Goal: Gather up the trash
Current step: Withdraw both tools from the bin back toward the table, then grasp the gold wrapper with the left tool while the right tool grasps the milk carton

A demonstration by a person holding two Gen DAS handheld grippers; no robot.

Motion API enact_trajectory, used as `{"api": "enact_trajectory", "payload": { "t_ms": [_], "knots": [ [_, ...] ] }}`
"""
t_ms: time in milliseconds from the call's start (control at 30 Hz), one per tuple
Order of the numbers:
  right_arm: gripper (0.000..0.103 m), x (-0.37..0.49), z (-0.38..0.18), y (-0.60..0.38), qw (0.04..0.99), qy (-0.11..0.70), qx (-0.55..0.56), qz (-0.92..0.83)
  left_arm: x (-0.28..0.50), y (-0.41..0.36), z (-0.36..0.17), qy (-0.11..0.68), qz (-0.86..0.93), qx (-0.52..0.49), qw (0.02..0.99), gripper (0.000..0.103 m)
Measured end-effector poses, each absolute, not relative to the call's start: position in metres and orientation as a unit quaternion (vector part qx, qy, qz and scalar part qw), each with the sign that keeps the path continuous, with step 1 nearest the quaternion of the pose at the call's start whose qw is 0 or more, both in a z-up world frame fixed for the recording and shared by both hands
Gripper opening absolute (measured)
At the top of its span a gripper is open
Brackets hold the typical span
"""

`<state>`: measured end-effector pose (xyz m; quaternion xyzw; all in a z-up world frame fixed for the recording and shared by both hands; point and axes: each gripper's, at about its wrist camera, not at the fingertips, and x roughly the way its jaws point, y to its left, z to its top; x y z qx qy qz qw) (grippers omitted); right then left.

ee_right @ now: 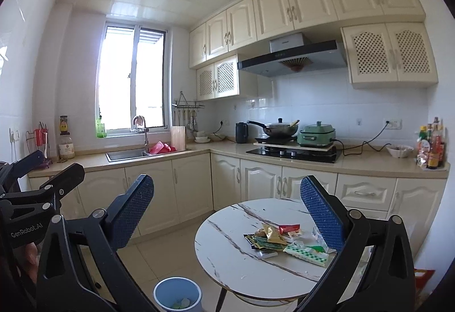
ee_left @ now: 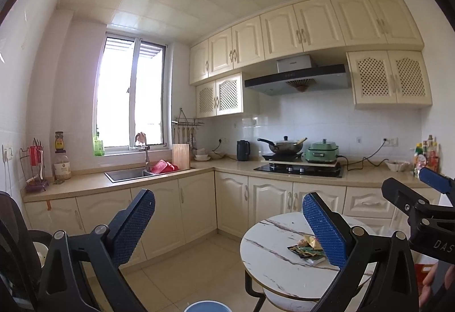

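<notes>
A pile of trash (ee_right: 280, 241) lies on the round marble-look table (ee_right: 227, 249): yellow and green wrappers, a red packet (ee_right: 289, 227) and a green-and-white packet (ee_right: 307, 253). A blue bin (ee_right: 177, 295) with some scraps inside stands on the floor left of the table. My right gripper (ee_right: 227, 215) is open and empty, held above and short of the table. My left gripper (ee_left: 230, 226) is also open and empty. In the left wrist view the trash (ee_left: 305, 249) is partly hidden behind the right finger, and the bin rim (ee_left: 207, 306) shows at the bottom edge.
An L-shaped cream kitchen counter (ee_right: 199, 150) runs behind, with a sink (ee_right: 128, 154), a hob (ee_right: 293, 154) with a pan and a green cooker, and bottles (ee_right: 432, 147) at the right. Tiled floor (ee_right: 167, 249) lies between counter and table. A black chair (ee_left: 17, 241) sits at the left.
</notes>
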<state>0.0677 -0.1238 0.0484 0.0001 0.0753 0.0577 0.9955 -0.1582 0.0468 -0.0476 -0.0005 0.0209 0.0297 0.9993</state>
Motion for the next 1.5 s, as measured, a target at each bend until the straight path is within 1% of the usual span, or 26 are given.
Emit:
{"api": "enact_trajectory", "payload": {
  "t_ms": [267,467,600,767,933,1100,1233,1500],
  "knots": [
    [0.103,0.069,0.043,-0.128,0.995,0.08,0.001,0.054,-0.132,0.038,-0.018,0.029,0.032,-0.001,0.999,0.102],
    [0.103,0.078,0.037,-0.134,0.995,0.089,0.003,0.048,-0.106,0.038,-0.019,0.046,0.027,-0.002,0.999,0.102],
    [0.103,0.094,0.025,-0.151,0.994,0.11,0.0,0.022,-0.067,0.028,-0.03,0.08,0.017,-0.011,0.997,0.102],
    [0.103,0.123,-0.001,-0.191,0.989,0.145,0.014,-0.02,0.0,0.006,-0.05,0.141,-0.004,-0.015,0.99,0.102],
    [0.103,0.163,-0.043,-0.248,0.977,0.2,0.021,-0.069,0.076,-0.025,-0.068,0.204,-0.039,-0.011,0.978,0.102],
    [0.103,0.212,-0.097,-0.313,0.958,0.266,0.038,-0.098,0.154,-0.064,-0.087,0.268,-0.071,-0.002,0.961,0.102],
    [0.103,0.261,-0.147,-0.357,0.939,0.327,0.046,-0.093,0.217,-0.095,-0.091,0.305,-0.097,0.003,0.947,0.102],
    [0.103,0.354,-0.213,-0.392,0.914,0.399,0.028,-0.066,0.331,-0.146,-0.11,0.355,-0.128,0.028,0.926,0.102]
  ]
}}
